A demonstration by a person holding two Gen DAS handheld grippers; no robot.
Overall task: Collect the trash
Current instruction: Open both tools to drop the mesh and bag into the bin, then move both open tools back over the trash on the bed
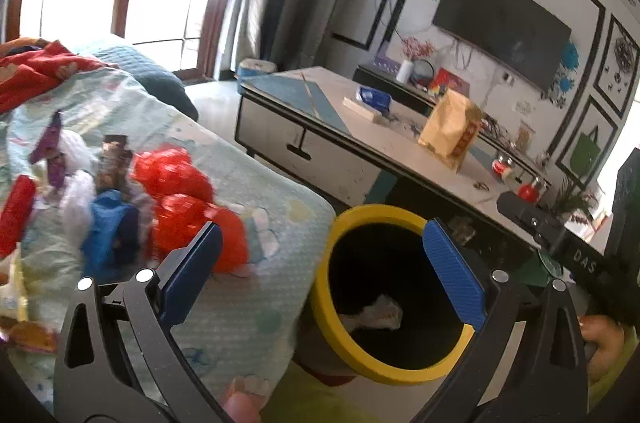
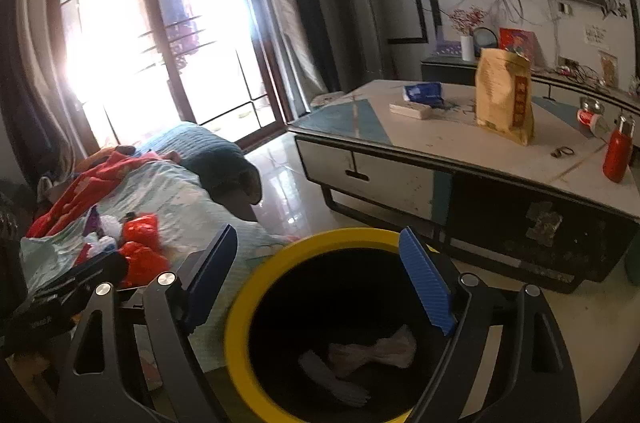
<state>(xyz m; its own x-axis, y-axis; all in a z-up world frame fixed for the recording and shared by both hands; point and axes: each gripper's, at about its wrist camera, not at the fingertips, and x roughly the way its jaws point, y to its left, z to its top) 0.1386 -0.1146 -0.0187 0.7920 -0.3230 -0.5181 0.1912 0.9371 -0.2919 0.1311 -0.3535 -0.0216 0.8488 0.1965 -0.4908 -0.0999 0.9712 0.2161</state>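
Observation:
A black bin with a yellow rim (image 1: 360, 215) stands on the floor beside a bed with a pale green cover (image 1: 248, 191). Crumpled white paper (image 1: 380, 311) lies at the bin's bottom, and the right wrist view shows it as a white wrapper (image 2: 376, 347). My left gripper (image 1: 324, 235) is open and empty above the bin's left rim. My right gripper (image 2: 320, 237) is open and empty over the bin (image 2: 240, 307). A trash pile lies on the cover: red plastic bags (image 1: 180, 191), a blue piece (image 1: 108, 227), white tissue (image 1: 76, 151) and a purple wrapper (image 1: 50, 143).
A low white and blue coffee table (image 1: 400, 151) stands behind the bin and carries a yellow paper bag (image 1: 452, 131), a blue packet (image 2: 424, 93) and a red bottle (image 2: 616, 155). A red blanket (image 1: 36, 75) lies at the bed's far end. Shiny floor (image 2: 280, 183) runs between bed and table.

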